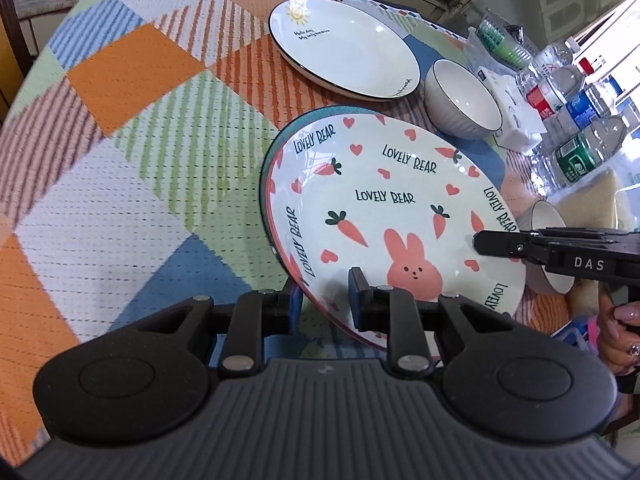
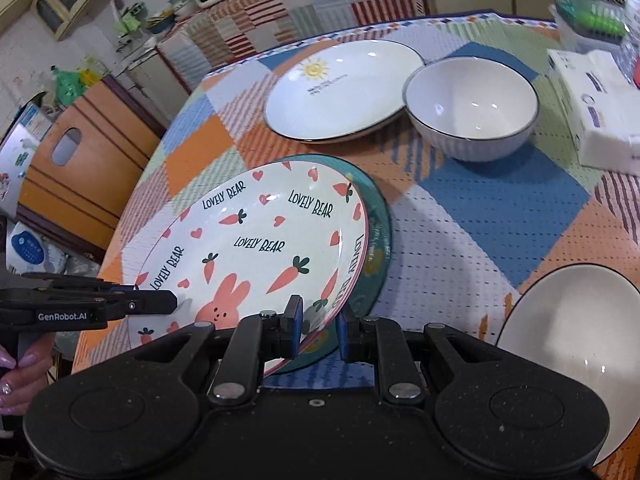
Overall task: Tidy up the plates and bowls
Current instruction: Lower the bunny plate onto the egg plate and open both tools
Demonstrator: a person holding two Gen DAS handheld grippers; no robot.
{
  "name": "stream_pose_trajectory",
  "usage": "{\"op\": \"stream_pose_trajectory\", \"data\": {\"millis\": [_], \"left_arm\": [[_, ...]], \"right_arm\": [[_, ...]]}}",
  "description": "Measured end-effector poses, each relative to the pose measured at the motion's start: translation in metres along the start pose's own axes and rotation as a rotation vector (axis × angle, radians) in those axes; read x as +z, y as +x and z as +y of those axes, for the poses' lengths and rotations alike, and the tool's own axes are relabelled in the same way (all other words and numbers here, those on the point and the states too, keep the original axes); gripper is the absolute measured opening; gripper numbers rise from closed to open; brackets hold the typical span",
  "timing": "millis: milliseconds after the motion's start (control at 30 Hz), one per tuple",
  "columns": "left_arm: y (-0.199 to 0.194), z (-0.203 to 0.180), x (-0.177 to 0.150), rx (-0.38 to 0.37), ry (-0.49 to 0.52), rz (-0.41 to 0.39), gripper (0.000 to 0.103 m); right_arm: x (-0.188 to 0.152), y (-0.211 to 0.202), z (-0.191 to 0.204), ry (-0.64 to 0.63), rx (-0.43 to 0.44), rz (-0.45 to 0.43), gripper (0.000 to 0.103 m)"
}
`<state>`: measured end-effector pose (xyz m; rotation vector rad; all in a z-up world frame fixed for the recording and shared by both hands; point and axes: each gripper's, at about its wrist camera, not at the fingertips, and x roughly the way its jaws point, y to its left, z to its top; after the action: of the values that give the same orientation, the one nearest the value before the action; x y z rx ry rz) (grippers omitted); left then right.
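Note:
The white "Lovely Bear" bunny plate point(image 1: 392, 208) point(image 2: 256, 248) is held tilted above a teal plate point(image 2: 376, 256) whose edge also shows in the left wrist view point(image 1: 267, 160). My left gripper point(image 1: 325, 300) has its fingers on either side of the bunny plate's near rim. My right gripper point(image 2: 318, 326) has its fingers on either side of the opposite rim. Each gripper also shows in the other view: the right point(image 1: 560, 258), the left point(image 2: 92, 308). A white sun plate point(image 1: 344, 48) point(image 2: 340, 88) and a white ribbed bowl point(image 1: 464, 100) point(image 2: 472, 108) stand farther back.
Another white bowl point(image 2: 572, 344) point(image 1: 548, 216) stands at the right. A tissue pack point(image 2: 596, 108) point(image 1: 516, 120), water bottles point(image 1: 576, 128) and a plastic basket point(image 1: 500, 40) crowd the table's right side. The checkered tablecloth point(image 1: 120, 160) covers the table; a wooden stool point(image 2: 88, 168) stands beyond its left edge.

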<state>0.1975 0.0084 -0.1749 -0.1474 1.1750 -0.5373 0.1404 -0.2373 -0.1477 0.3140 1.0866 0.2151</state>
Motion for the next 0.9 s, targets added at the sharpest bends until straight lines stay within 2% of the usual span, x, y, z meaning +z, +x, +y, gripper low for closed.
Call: {"op": "stream_pose_trajectory", "data": {"millis": [267,433,600,700,767,900], "left_arm": [[0.011,0.001,0.003,0.013,0.003,0.022,0.022],[0.011,0.000,0.004,0.022,0.003,0.030,0.024],[0.012,0.000,0.006,0.023,0.000,0.041,0.024],[0.012,-0.002,0.005,0.025,0.014,0.056,0.024],[0.013,-0.002,0.004,0.030,0.018,0.061,0.024],[0.021,0.007,0.003,-0.002,-0.031,0.087,0.022]], "right_arm": [[0.002,0.010,-0.004,-0.028,-0.025,0.023,0.023],[0.001,0.010,0.006,-0.068,-0.071,0.030,0.024],[0.002,0.011,0.021,-0.105,-0.152,0.047,0.031],[0.000,0.016,0.036,-0.163,-0.244,0.068,0.037],[-0.002,0.021,0.041,-0.192,-0.289,0.075,0.038],[-0.003,0.032,0.039,-0.214,-0.324,0.086,0.037]]}}
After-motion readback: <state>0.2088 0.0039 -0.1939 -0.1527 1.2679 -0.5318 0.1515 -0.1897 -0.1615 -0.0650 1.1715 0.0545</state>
